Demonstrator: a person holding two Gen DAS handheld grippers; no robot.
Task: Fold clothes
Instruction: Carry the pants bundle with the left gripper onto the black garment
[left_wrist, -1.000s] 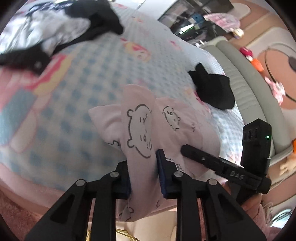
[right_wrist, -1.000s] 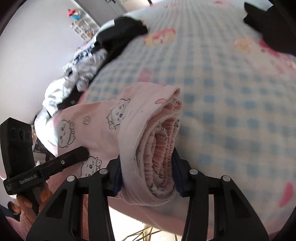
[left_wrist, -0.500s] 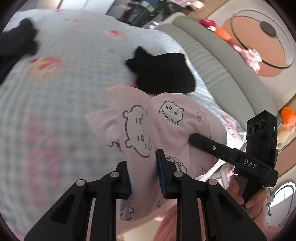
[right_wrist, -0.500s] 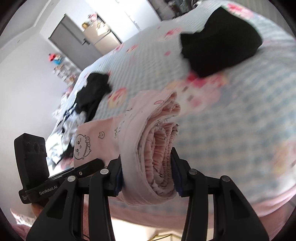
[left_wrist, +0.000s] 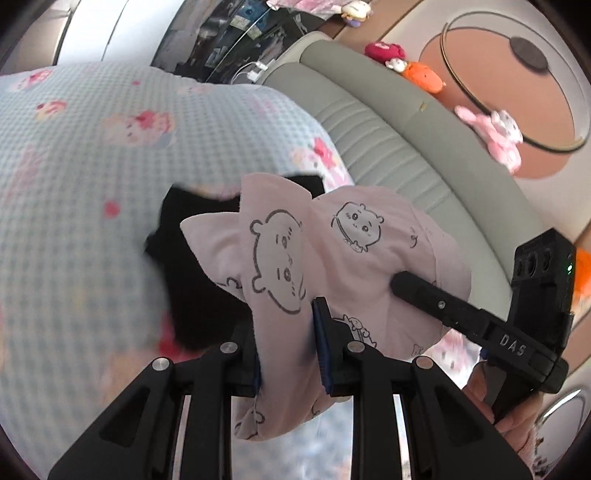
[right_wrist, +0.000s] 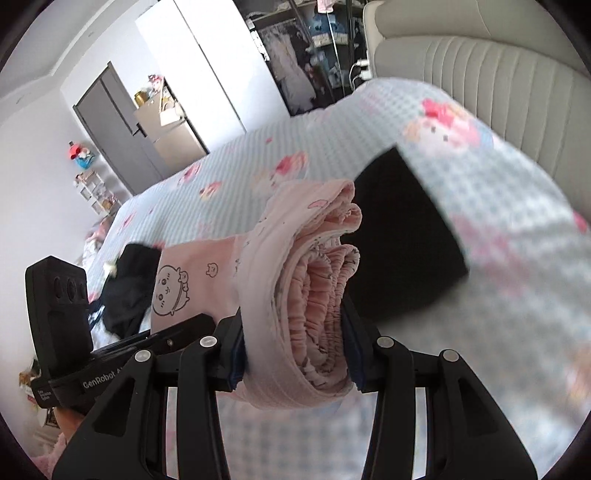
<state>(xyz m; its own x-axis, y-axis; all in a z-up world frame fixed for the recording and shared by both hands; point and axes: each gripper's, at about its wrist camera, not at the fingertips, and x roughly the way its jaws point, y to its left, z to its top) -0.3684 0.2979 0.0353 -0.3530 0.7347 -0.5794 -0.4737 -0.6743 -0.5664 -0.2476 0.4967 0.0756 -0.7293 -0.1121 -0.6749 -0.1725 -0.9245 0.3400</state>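
1. Left wrist view: the left gripper (left_wrist: 286, 341) pinches one end of a folded pale pink cotton garment printed with cartoon bears (left_wrist: 332, 258), cloth filling the gap between its blue pads.
2. The right gripper (left_wrist: 399, 284) shows at the right of this view, gripping the garment's other end.
3. Right wrist view: the right gripper (right_wrist: 293, 345) clamps the thick stacked folds and gathered waistband of the same garment (right_wrist: 306, 266).
4. The garment hangs above a folded black garment (right_wrist: 402, 240) lying on a blue-checked bedspread with pink cartoon prints (right_wrist: 498, 206).
5. A grey padded headboard (left_wrist: 406, 140) borders the bed.
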